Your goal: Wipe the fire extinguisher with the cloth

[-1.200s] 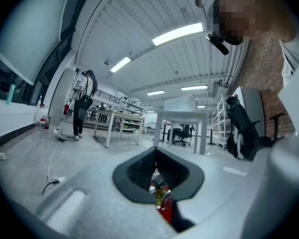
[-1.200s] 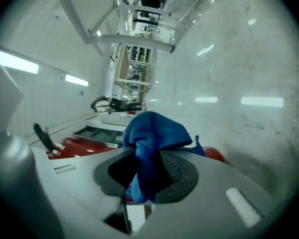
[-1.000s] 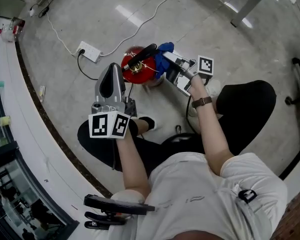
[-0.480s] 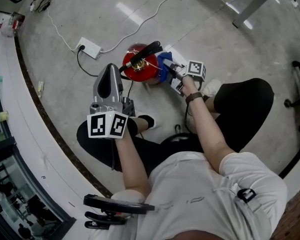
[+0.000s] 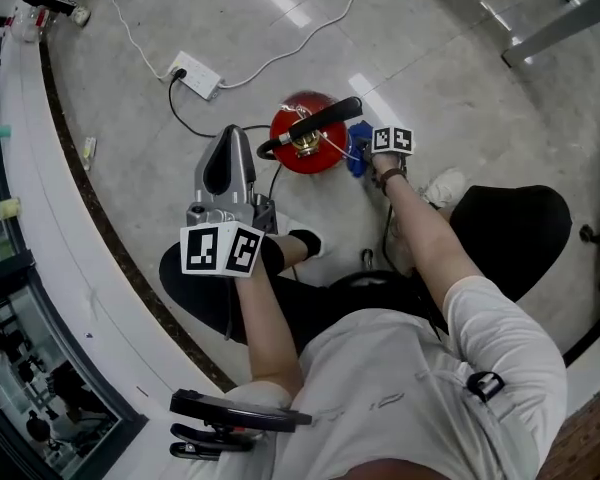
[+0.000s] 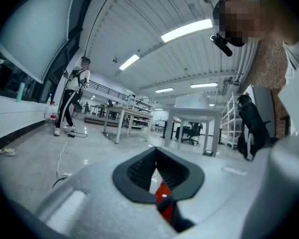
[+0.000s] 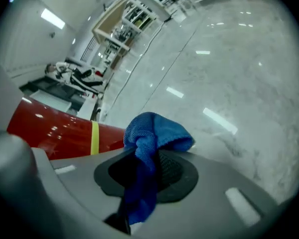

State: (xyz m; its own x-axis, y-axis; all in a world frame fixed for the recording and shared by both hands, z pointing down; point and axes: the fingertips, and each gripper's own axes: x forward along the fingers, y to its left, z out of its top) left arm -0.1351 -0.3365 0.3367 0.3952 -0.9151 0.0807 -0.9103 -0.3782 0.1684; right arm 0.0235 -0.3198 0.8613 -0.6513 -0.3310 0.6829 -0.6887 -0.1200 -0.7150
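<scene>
The right gripper (image 7: 147,166) has its jaws clamped on the blue cloth (image 7: 157,131), which bulges past their tips just beside the red fire extinguisher (image 7: 55,131). The left gripper (image 6: 157,171), nearer, has its jaws closed and empty.

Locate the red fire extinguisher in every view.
Head view: the red cylindrical fire extinguisher, upper centre, seen from above.
Left gripper view: only a red sliver, low centre.
Right gripper view: left side, red body with yellow band, beside the blue cloth.
Shared landmark: the glossy grey floor.
</scene>
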